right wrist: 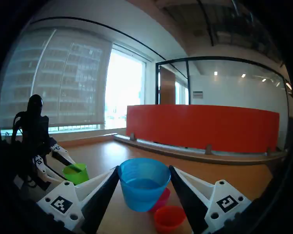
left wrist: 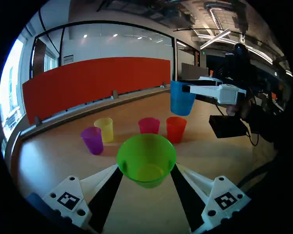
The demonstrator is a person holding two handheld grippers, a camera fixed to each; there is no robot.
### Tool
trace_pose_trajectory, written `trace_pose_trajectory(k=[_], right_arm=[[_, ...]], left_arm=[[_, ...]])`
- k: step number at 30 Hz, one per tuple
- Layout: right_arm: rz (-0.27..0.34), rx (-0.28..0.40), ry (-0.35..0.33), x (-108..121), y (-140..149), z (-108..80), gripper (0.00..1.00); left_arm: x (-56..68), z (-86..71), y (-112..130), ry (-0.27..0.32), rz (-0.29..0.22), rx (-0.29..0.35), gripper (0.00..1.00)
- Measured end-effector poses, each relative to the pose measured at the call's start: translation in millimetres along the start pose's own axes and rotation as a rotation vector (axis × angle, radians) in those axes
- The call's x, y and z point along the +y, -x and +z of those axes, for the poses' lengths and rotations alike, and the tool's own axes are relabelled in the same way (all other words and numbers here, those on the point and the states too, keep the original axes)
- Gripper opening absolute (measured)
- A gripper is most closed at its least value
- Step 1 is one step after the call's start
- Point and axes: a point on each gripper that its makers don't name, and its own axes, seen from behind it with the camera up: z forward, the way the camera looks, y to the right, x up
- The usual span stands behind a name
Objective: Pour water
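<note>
Water (right wrist: 143, 184) level in blue cup (right wrist: 140, 202) gripped between jaws of right gripper (right wrist: 143, 169), green cup (left wrist: 146, 156) gripped between jaws of left gripper (left wrist: 146, 164): pre-pour, likely needing blue rim brought over green mouth, then tilted.

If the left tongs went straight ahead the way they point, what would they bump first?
Probably the pink cup, standing just beyond the green cup that the left tongs hold. Their height over the table is unclear, so they might pass above it.
</note>
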Motion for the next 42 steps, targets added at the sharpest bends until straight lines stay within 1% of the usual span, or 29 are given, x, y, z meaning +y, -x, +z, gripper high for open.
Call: trace_pose_trajectory(k=[12, 21, 36, 39, 42], right_arm=[[-0.004, -0.021, -0.006, -5.1, 8.3, -2.3, 0.93], [-0.006, -0.050, -0.024, -15.6, 16.4, -6.0, 0.94], [0.008, -0.072, -0.042, -26.6, 27.6, -9.3, 0.94], [0.006, -0.077, -0.048, -29.5, 29.0, -9.1, 0.94], [-0.001, -0.081, -0.056, -33.5, 29.5, -8.5, 0.94]], left_arm=[[-4.0, -3.8, -10.8, -0.029, 0.016, 0.054, 0.83], [-2.4, -6.5, -20.6, -0.033, 0.005, 0.092, 0.83], [-4.3, -11.6, -26.9, -0.039, -0.017, 0.110, 0.84], [-2.7, -12.0, -26.7, -0.034, -0.020, 0.112, 0.84], [1.6, -11.5, -26.2, -0.018, -0.024, 0.110, 0.84]])
